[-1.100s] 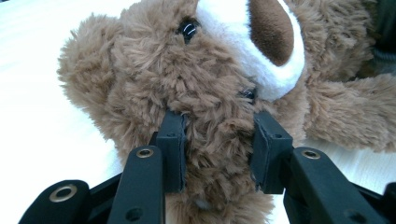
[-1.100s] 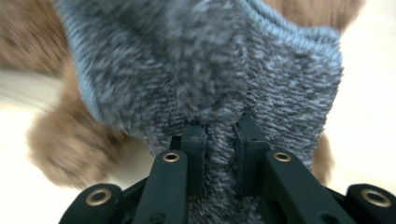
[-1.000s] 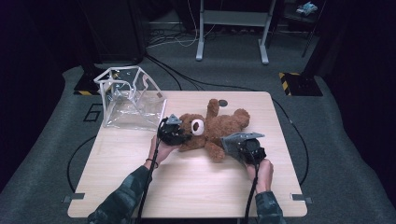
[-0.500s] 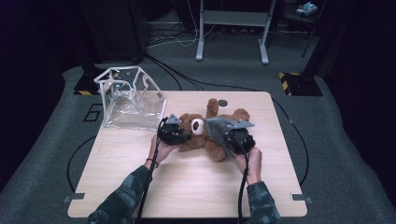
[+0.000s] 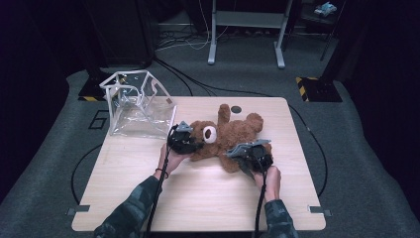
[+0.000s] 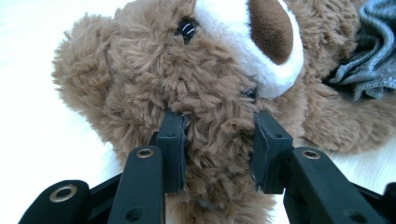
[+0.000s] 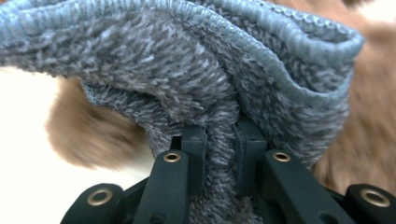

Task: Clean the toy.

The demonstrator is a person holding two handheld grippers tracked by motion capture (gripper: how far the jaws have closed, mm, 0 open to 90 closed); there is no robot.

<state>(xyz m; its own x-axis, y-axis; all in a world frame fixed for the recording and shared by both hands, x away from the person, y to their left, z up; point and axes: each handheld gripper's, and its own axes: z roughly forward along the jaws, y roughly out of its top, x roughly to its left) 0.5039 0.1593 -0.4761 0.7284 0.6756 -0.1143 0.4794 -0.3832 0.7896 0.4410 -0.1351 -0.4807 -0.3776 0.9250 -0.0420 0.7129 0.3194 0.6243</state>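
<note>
Bag (image 5: 141, 106) left of teddy bear (image 5: 230, 134)

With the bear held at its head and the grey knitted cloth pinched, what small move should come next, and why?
Probably the right tongs should draw the grey knitted cloth a little further toward the teddy bear, perhaps to dress it. They are shut on a fold of the cloth, whose ribbed edge gapes open toward the brown fur, while the left tongs clamp the bear's head and steady it on the table.

High view: table (image 5: 198, 198) lit from above, surroundings dark, img soft. Right gripper view: bg fur blurred, tabletop overexposed. Left gripper view: sharp centre, glare on tabletop.
</note>
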